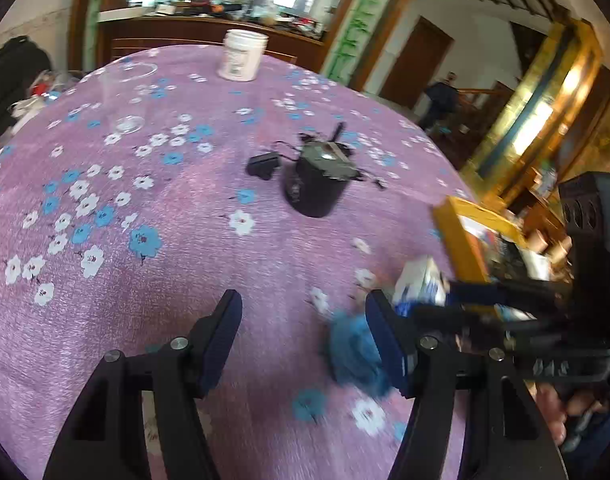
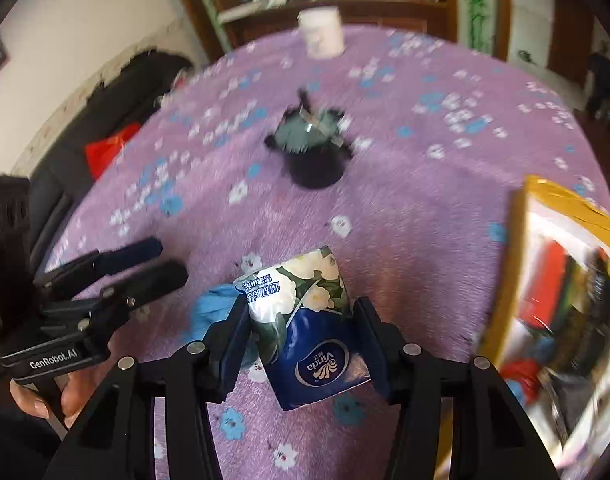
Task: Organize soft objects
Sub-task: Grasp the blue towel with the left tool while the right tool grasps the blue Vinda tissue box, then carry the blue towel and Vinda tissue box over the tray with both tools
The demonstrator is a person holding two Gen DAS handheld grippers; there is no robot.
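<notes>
My right gripper (image 2: 301, 320) is shut on a Vinda tissue pack (image 2: 305, 320), blue and white with flowers, held just above the purple flowered tablecloth (image 2: 405, 220). The pack also shows in the left wrist view (image 1: 419, 282), blurred. A crumpled blue soft cloth (image 1: 355, 350) lies on the table beside the inner face of my left gripper's right finger; it shows left of the pack in the right wrist view (image 2: 211, 308). My left gripper (image 1: 303, 320) is open and empty; it appears at the left of the right wrist view (image 2: 161, 260).
A yellow-edged box (image 2: 545, 280) with mixed items stands at the right. A black cup (image 1: 315, 184) with a gadget in it sits mid-table beside a small black part (image 1: 263, 166). A white jar (image 1: 243, 56) and a clear glass (image 1: 125, 96) stand farther back.
</notes>
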